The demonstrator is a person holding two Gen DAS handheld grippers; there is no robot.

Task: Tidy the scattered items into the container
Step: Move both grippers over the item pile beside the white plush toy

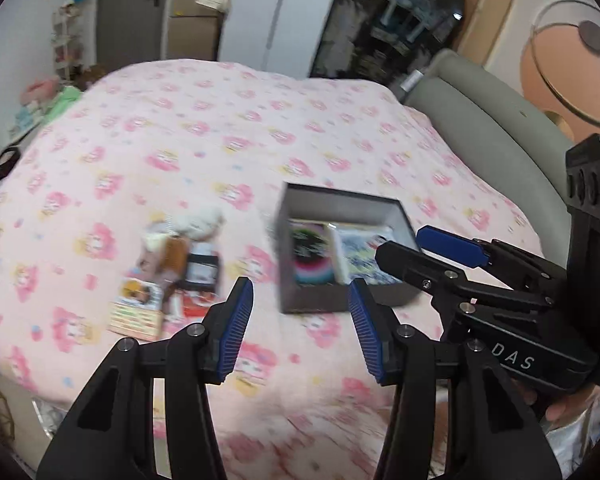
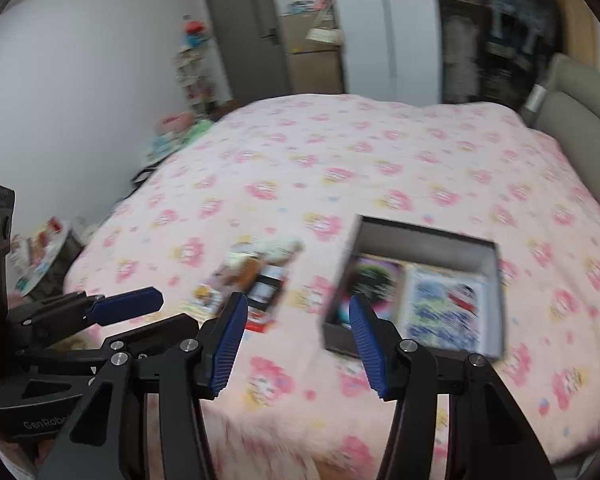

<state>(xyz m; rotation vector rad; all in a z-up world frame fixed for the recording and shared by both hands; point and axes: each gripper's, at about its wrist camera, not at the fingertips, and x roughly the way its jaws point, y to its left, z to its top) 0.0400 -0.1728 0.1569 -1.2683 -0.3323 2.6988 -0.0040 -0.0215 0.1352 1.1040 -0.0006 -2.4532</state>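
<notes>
Pink bedspread (image 1: 204, 128) carries a loose pile of small items (image 1: 172, 272), just left of the grey box (image 1: 340, 256) that already holds two flat packets. Both the left gripper (image 1: 300, 328) and right gripper (image 2: 298, 344) stand open and empty. The soft plush on top looks light and squashy; I would pinch it across its body.
</notes>
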